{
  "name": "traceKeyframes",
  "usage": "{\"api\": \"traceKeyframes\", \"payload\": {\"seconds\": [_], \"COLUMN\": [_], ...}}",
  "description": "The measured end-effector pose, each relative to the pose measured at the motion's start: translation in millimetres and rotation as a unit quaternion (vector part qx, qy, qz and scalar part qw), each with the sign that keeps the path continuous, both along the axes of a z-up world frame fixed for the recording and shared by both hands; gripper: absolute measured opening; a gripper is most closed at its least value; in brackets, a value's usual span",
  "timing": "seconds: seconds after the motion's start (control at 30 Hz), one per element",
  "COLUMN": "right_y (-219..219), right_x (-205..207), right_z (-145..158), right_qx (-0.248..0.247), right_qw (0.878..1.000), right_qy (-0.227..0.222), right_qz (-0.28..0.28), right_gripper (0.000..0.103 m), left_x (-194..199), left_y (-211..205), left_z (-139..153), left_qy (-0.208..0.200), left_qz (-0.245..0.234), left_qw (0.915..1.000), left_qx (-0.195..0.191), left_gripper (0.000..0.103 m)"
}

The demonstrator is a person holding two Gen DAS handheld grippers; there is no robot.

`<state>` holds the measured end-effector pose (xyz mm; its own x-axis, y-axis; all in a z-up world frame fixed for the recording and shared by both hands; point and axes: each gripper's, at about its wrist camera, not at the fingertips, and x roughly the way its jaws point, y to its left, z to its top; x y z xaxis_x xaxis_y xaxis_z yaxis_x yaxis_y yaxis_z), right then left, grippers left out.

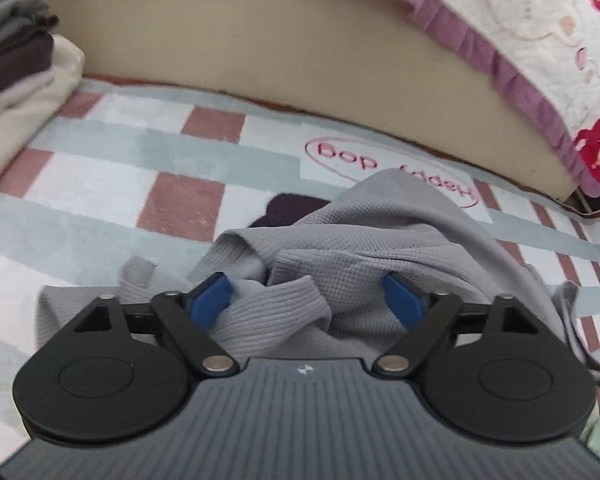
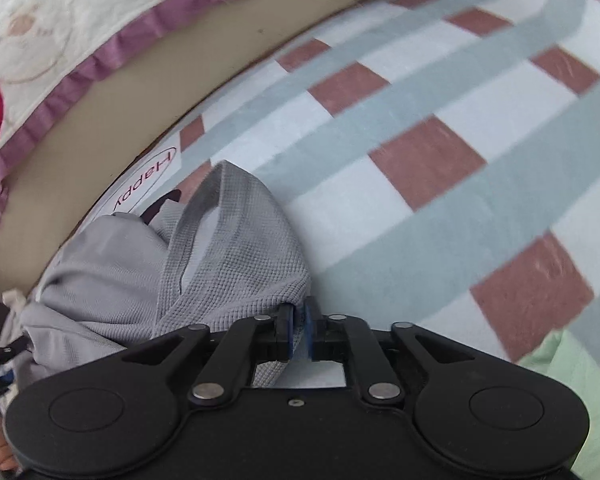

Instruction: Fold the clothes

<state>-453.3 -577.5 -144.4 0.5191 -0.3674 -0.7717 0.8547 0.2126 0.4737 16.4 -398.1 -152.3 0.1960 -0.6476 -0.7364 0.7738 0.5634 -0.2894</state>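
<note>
A crumpled grey waffle-knit garment lies on the checked rug in front of the bed. My left gripper hovers just over it, jaws wide open. A ribbed grey fold sits between the blue pads, which do not press on it. In the right wrist view the same garment is bunched to the left. My right gripper is nearly closed, with the garment's lower right corner running in between its pads. A dark cloth peeks out from under the grey one.
A stack of folded clothes stands at the far left on the rug. The bed's beige base and purple-frilled quilt run along the back. A pale green cloth lies near right. Bare rug stretches to the right.
</note>
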Motion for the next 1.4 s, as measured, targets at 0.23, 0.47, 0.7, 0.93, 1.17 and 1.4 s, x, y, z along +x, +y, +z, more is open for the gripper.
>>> {"api": "traceKeyframes", "payload": {"seconds": [0.23,0.47,0.7,0.93,1.17,1.4], "right_y": [2,8,3,24,44,14], "right_x": [13,36,27,28,92,123], "right_z": [5,17,18,22,39,9], "right_qx": [-0.045,-0.103,-0.032,0.013,-0.069,-0.121], "right_qw": [0.997,0.989,0.999,0.992,0.979,0.976], "right_qy": [0.02,0.059,-0.031,-0.102,-0.02,0.039], "right_qz": [0.059,0.093,0.031,0.066,0.193,0.174], "right_gripper": [0.04,0.069,0.069,0.069,0.072,0.004], "left_x": [-21,-36,-43,-59,-49,-51], "left_y": [-10,45,103,185,217,217], "left_z": [-2,98,159,133,73,75], "left_qy": [-0.096,-0.188,-0.192,-0.187,-0.111,-0.132], "left_qz": [-0.038,0.002,-0.005,0.011,0.055,0.057], "left_qw": [0.9941,0.98,0.9743,0.979,0.9904,0.9859], "left_qx": [0.033,-0.065,-0.117,-0.079,-0.062,-0.085], "left_gripper": [0.018,0.01,0.007,0.007,0.007,0.007]}}
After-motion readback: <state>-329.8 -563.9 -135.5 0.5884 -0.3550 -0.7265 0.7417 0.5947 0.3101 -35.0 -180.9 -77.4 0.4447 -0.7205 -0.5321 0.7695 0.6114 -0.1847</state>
